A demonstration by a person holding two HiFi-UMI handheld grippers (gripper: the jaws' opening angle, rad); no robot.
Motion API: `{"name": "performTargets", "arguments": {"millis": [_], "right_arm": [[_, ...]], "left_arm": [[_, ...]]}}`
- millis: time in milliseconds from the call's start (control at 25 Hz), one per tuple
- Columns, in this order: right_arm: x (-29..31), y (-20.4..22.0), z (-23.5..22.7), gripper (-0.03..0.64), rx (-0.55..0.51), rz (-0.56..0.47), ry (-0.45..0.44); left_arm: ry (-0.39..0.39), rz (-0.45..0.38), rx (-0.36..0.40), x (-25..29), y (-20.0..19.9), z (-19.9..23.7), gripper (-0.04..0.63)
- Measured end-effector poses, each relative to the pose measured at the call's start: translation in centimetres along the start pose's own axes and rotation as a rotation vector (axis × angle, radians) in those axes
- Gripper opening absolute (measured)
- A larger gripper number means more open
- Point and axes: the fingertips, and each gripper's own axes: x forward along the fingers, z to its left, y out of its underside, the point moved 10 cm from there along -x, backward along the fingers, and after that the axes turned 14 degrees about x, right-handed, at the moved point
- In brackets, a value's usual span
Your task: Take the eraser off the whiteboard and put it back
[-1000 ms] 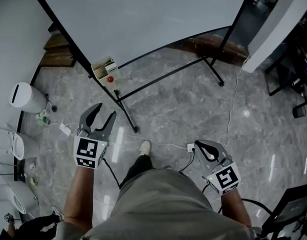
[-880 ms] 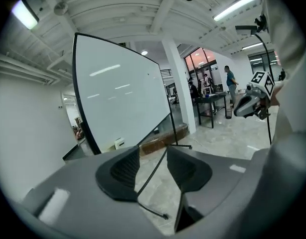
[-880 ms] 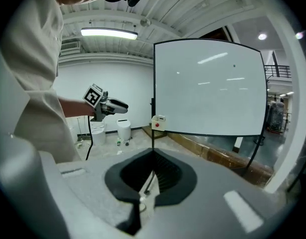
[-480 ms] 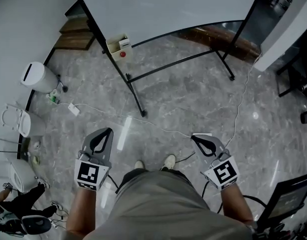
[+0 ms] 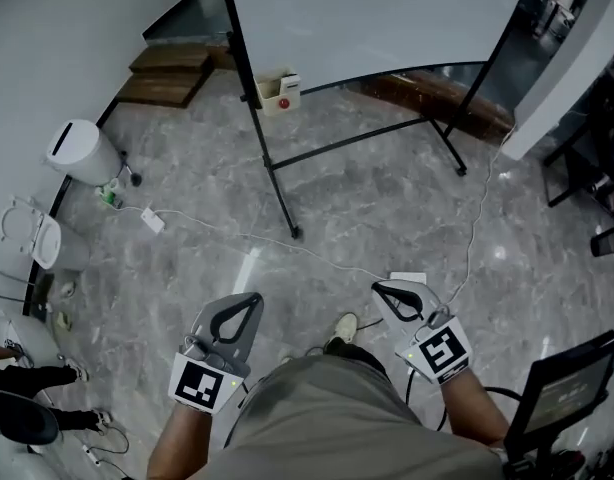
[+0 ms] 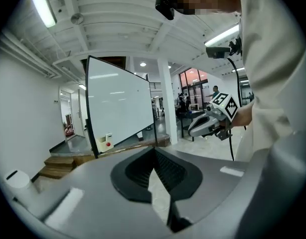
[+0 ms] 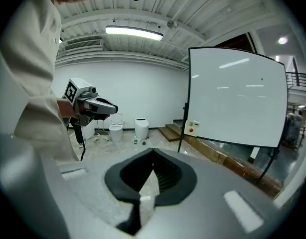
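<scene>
The whiteboard [image 5: 377, 18] stands on a black frame at the far side of the grey floor. A cream eraser with a red dot [image 5: 278, 89] hangs at its lower left corner; it also shows in the left gripper view [image 6: 107, 142] and the right gripper view [image 7: 192, 127]. Both grippers are held low near my body, well short of the board. My left gripper [image 5: 249, 303] is shut with nothing in it, its jaws meeting in its own view [image 6: 154, 151]. My right gripper [image 5: 379, 290] is also shut and empty [image 7: 153, 153].
A white cable [image 5: 287, 248] with a plug block [image 5: 152, 219] runs across the floor. A white bin [image 5: 79, 151] and toilets [image 5: 32, 243] stand at the left, wooden steps [image 5: 167, 73] beyond them. A white pillar [image 5: 577, 58] and dark chairs [image 5: 562, 393] are at the right.
The left gripper's jaws have gone from wide open to shut. Both grippers have drawn back toward my body, and the whiteboard and eraser now lie farther off.
</scene>
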Motion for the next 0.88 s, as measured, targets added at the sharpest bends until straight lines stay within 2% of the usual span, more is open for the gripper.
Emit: {"name": "performTargets", "arguments": {"millis": [160,280,480,640,880], "right_arm": [[0.7,0.1,7.0,0.003,-0.039,0.003,-0.022],[0.8,0.7,12.0,0.003,-0.042,0.008,-0.026],[0.5,1.7,18.6,0.003,-0.034,0.010,-0.025],[-0.7,1.2,21.2,0.003,-0.064,0.000,-0.039],[-3.4,1.2,21.9,0.003,-0.088,-0.026,-0.046]], "left_arm": [[0.001,-0.049,-0.082,-6.3,1.8,-0.8,0.006],[0.020,-0.071,-0.079,-10.7,3.0,-1.5,0.006],[0.035,-0.060,-0.081,-16.5,5.2,-2.8,0.006],[0.017,-0.048,-0.086,-19.0,5.5,-3.8,0.006],[0.018,-0.056,-0.091,-19.9,4.3,-6.3,0.006]]}}
